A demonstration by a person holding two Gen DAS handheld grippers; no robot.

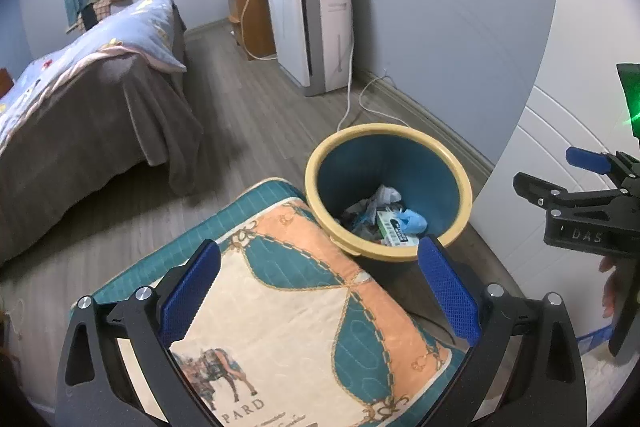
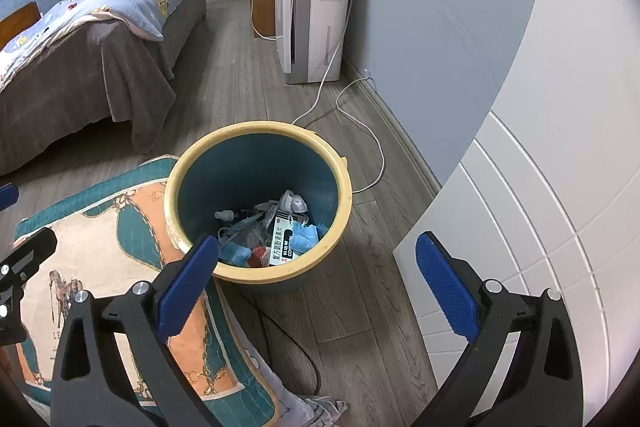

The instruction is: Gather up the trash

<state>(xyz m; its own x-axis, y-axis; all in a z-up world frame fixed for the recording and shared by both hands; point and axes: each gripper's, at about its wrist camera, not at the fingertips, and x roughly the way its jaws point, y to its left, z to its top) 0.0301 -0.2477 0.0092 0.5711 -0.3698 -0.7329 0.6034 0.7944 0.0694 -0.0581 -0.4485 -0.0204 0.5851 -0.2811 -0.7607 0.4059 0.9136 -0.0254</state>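
Note:
A round bin [image 1: 460,183] [image 2: 344,187], yellow rim and teal inside, stands on the wood floor. Trash lies in its bottom: a white medicine box [image 1: 394,229] [image 2: 283,241], blue crumpled gloves [image 1: 412,221] [image 2: 304,239], grey wrappers and tissue. My left gripper [image 1: 320,291] is open and empty, held above a patterned cushion [image 1: 288,311] just short of the bin. My right gripper [image 2: 320,279] is open and empty, above the bin's near rim; it also shows at the right edge of the left wrist view [image 1: 576,179].
The cushion [image 2: 96,259] touches the bin's left side. A white panelled door [image 2: 540,227] is close on the right. A white cable [image 2: 360,123] runs across the floor from an air purifier [image 2: 312,15] at the wall. A bed [image 2: 80,47] fills the left.

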